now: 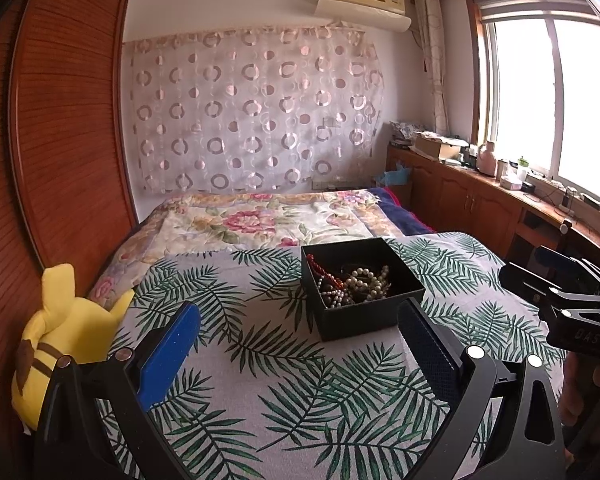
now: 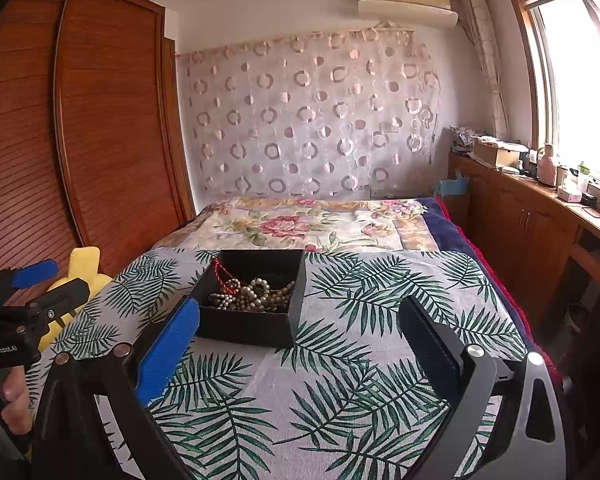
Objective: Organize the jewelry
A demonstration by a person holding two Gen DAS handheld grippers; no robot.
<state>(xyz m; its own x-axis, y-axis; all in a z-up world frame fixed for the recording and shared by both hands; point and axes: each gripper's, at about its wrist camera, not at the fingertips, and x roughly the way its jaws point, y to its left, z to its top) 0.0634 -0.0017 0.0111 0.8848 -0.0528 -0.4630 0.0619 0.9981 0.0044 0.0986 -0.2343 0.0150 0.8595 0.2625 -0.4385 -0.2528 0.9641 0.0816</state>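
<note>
Black card forms the open jewelry box (image 1: 362, 288), which is seen standing on the palm-leaf cloth (image 1: 260, 360) spread over the bed (image 1: 260, 220). Inside it a tangle is heaped: pearl strands (image 1: 364, 284) mixed with darker beads, and a red cord bracelet (image 2: 224, 276) draped against the far left wall. Nothing is seen laid out on the cloth beside the box. Both tongs are held back from the box and spread wide, nothing being gripped: the left tongs (image 1: 300, 344) and the right tongs (image 2: 300, 344). All the jewelry is thus gathered in one box, a state fitting either pieces waiting to be sorted out or pieces collected there for good; which applies cannot be settled. "GenRobot.AI" can be read on the left tool's body in the right view, and "DAS" on the right tool's body in the left view.
</note>
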